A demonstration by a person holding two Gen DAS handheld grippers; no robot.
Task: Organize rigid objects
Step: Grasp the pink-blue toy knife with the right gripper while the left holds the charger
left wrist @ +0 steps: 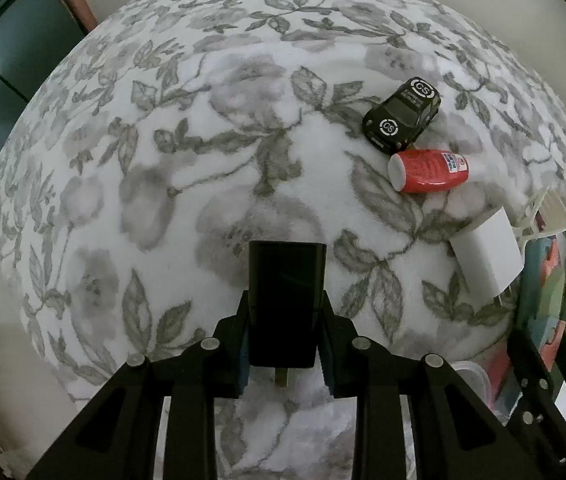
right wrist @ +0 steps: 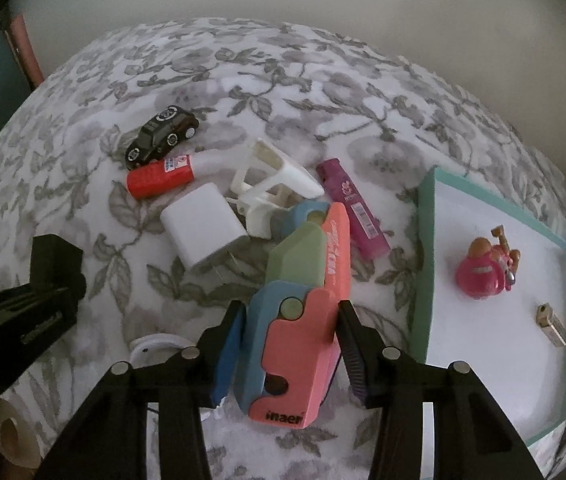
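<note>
In the left wrist view my left gripper (left wrist: 285, 322) is shut on a black plug adapter (left wrist: 286, 280), held just above the flowered bedspread (left wrist: 203, 160); one metal prong shows below the pads. My right gripper (right wrist: 289, 320) points down over a pink, blue and green plastic toy (right wrist: 303, 312) that lies on the bedspread, and both pads touch its sides. Beyond it lie a white charger (right wrist: 203, 228), a white plastic stand (right wrist: 271, 188), a red bottle (right wrist: 161, 176), a black toy car (right wrist: 163, 136) and a magenta tube (right wrist: 353, 210).
A white tray with a teal rim (right wrist: 423, 248) sits at the right and holds a pink figurine (right wrist: 483, 268) and a small metal piece (right wrist: 551, 324). A paper roll (right wrist: 11, 436) lies at the lower left. The bedspread's left half is bare fabric.
</note>
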